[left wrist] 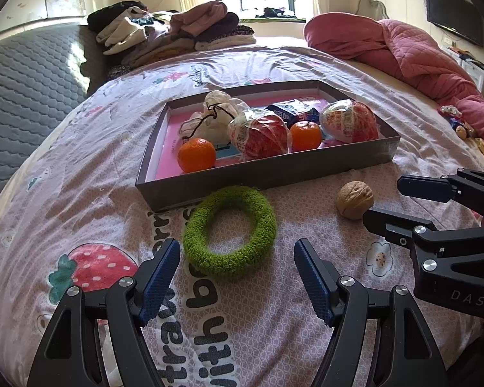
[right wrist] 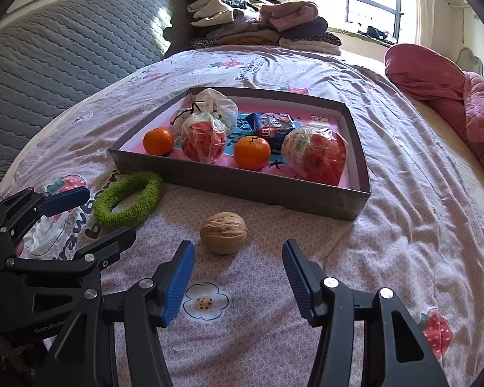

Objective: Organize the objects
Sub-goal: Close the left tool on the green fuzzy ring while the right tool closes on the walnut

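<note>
Bedsheet [left wrist: 119, 193] print reads "straw…" and "with" in part near its front edge, right gripper [left wrist: 384, 203] body reads "DAS", left gripper [right wrist: 90, 213] body reads "GenRob…", blue snack packet [right wrist: 272, 125] lettering unreadable.

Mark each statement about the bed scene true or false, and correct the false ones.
1. The walnut lies inside the grey tray. False: it lies on the bedsheet, in front of the tray.
2. Two oranges are in the tray. True.
3. The left gripper is shut on the green ring. False: its jaws stand open, with nothing held.
4. The right gripper is open, just short of the walnut. True.
5. The green ring lies outside the tray, by its front wall. True.
</note>
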Motion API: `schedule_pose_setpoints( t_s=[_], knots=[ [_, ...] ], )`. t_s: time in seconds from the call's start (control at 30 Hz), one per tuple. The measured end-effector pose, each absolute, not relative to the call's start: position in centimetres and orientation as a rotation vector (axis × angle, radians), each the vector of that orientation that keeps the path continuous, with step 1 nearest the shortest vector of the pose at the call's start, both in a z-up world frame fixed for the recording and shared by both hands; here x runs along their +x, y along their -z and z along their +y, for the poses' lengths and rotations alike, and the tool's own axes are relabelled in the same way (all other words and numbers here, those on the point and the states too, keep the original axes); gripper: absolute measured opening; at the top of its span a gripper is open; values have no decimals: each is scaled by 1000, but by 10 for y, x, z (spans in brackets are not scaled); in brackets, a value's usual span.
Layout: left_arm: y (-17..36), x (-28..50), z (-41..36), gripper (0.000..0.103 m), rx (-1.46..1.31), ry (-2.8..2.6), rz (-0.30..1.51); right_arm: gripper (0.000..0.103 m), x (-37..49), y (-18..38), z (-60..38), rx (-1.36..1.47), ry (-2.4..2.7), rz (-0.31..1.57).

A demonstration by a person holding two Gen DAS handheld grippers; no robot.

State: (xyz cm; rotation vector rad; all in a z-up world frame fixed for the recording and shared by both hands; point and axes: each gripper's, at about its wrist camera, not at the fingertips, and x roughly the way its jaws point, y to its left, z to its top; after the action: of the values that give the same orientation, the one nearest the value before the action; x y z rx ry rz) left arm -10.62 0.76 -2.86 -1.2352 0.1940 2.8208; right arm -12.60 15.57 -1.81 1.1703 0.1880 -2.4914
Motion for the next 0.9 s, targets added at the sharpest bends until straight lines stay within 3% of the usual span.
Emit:
schedule_pose_setpoints(
  t_s=[0.63, 0.9],
  knots=[
    [45, -126, 2, 74, -1252, -2813, 130, 56, -144, 35, 150, 1193, 2467, 182],
    [48, -132, 5, 61, -1230, -2808, 154, 55, -148, 40, 143, 1175, 2471, 221]
  ],
)
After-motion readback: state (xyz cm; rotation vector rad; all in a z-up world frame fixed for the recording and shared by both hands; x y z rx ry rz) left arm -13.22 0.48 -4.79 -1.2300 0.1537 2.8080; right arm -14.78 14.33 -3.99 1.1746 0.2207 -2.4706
